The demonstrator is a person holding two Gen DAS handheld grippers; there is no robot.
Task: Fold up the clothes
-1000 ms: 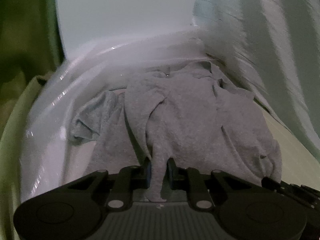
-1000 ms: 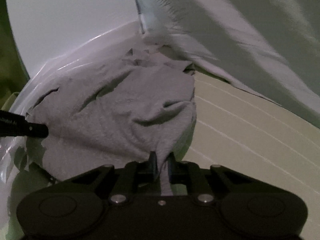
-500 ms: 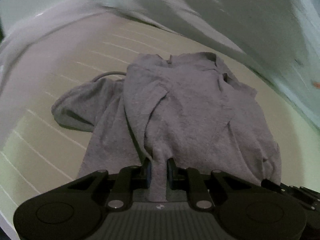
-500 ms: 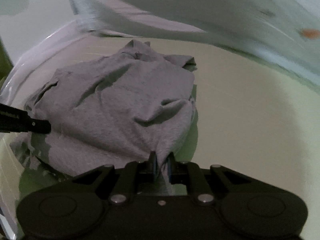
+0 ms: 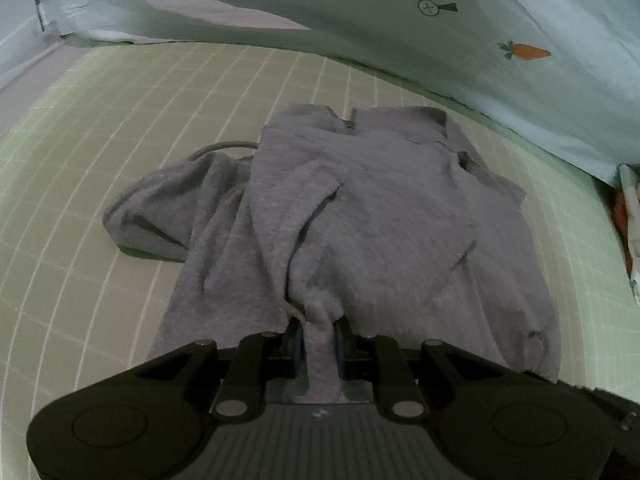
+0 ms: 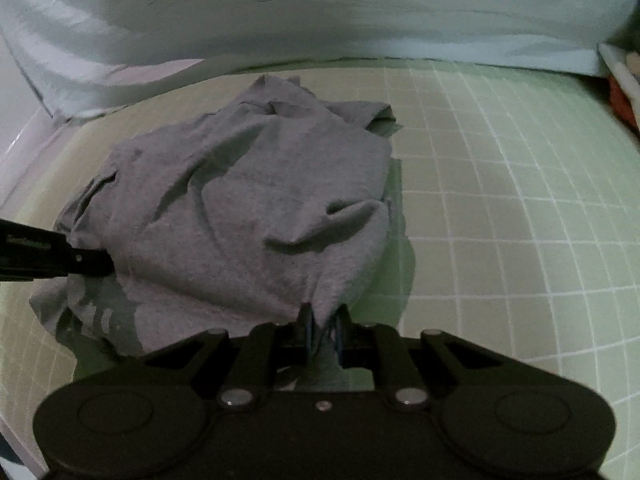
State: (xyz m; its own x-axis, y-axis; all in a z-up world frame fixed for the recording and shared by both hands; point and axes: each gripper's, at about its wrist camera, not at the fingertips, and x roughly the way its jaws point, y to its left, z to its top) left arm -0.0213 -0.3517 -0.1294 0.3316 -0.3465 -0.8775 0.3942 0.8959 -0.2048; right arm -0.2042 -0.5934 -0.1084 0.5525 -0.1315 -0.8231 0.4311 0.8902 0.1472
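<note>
A grey knit garment (image 5: pixel 372 208) lies rumpled on a pale green gridded mat (image 5: pixel 100 140), one sleeve spread to the left. My left gripper (image 5: pixel 318 334) is shut on a bunched edge of its near hem. In the right wrist view the same garment (image 6: pixel 248 208) lies heaped on the mat (image 6: pixel 500 200), and my right gripper (image 6: pixel 322 330) is shut on its near right corner. The left gripper's black finger (image 6: pixel 52 256) shows at the left edge, touching the cloth.
A pale blue sheet printed with carrots (image 5: pixel 460 28) hangs along the far side of the mat; it also shows in the right wrist view (image 6: pixel 320 16). Something red and white (image 5: pixel 628 220) lies at the right edge. Bare mat stretches to the right (image 6: pixel 520 240).
Both grippers have carried the garment, still pinched, away from the white wall side onto the gridded mat. The view has swung so the carrot sheet now fills the background.
</note>
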